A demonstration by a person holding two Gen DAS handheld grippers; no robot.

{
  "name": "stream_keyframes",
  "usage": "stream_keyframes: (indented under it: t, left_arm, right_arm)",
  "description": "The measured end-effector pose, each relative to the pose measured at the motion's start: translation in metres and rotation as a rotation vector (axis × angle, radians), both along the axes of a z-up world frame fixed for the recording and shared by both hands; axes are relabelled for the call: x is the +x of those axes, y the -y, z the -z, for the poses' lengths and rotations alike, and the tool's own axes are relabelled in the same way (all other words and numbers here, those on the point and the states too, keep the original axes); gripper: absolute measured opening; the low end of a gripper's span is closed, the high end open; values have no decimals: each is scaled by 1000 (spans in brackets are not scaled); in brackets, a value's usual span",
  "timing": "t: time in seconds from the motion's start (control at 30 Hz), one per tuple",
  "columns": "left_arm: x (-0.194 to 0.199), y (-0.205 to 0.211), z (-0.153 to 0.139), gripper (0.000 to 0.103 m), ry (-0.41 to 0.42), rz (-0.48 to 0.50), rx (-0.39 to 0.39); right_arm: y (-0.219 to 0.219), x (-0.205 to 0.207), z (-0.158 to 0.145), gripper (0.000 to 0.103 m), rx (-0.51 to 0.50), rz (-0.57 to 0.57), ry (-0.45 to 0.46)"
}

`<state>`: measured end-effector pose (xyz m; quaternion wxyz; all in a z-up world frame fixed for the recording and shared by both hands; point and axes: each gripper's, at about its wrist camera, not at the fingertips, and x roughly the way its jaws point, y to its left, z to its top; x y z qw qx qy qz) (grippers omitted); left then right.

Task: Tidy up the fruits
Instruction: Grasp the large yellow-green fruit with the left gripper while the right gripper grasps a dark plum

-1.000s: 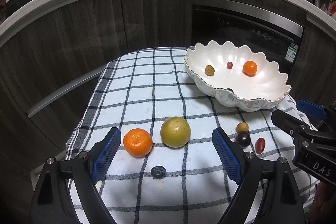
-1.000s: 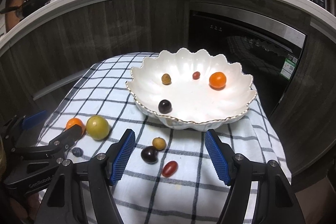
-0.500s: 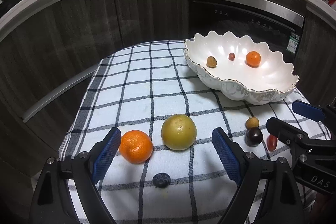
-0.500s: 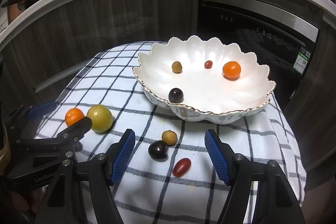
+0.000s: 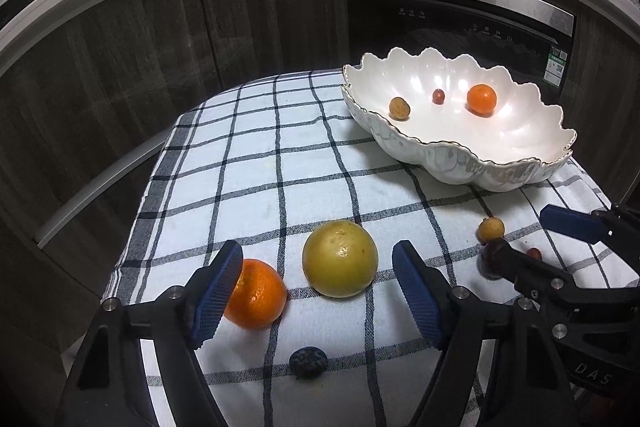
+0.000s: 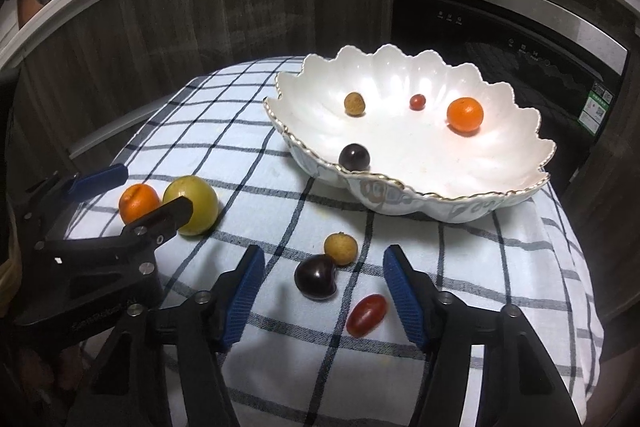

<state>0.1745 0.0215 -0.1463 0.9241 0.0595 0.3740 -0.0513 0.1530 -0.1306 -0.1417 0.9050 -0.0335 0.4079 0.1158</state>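
A white scalloped bowl point(image 5: 500, 171) point(image 6: 400, 203) holds an orange, a tan longan, a small red fruit and a dark plum point(image 6: 354, 157). On the checked cloth my open left gripper point(image 5: 318, 267) straddles a yellow-green fruit point(image 5: 340, 258), its left finger against an orange point(image 5: 256, 294); a blueberry point(image 5: 308, 361) lies nearer. My open right gripper point(image 6: 324, 269) has a dark plum point(image 6: 315, 276) and a tan longan point(image 6: 340, 248) between its fingers, with a red grape tomato point(image 6: 366, 314) by the right finger.
The cloth point(image 5: 256, 163) covers a small table with drop-offs at the left and front edges. Dark wood cabinets and an oven point(image 5: 460, 23) stand behind, under a white counter with bottles. Each gripper shows at the edge of the other's view.
Both grippers have moved forward and lower toward the cloth. The yellow-green fruit now sits between the left fingers, the plum and longan between the right fingers. No fruit has moved.
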Motion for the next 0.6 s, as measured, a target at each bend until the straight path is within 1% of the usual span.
stream_keyframes:
  t: [0.2, 0.23, 0.3, 0.4, 0.47, 0.6]
  left_arm:
    - [4, 3, 3, 72, -9, 18, 0]
    - [5, 4, 3, 72, -9, 20, 3]
    - [7, 4, 4, 69, -11, 22, 6]
    - [10, 4, 6, 68, -16, 26, 10]
    - [12, 5, 7, 65, -18, 31, 10]
    - [14, 5, 11, 64, -28, 42, 1]
  right_arm:
    - [-2, 2, 6, 59, 0, -11, -18]
    - [-2, 2, 7, 58, 1, -12, -20]
    - [-3, 3, 9, 51, 3, -16, -30]
    - [-4, 6, 13, 47, 6, -21, -45]
    - [-5, 7, 15, 47, 3, -23, -50]
    - [-6, 8, 17, 47, 3, -24, -52]
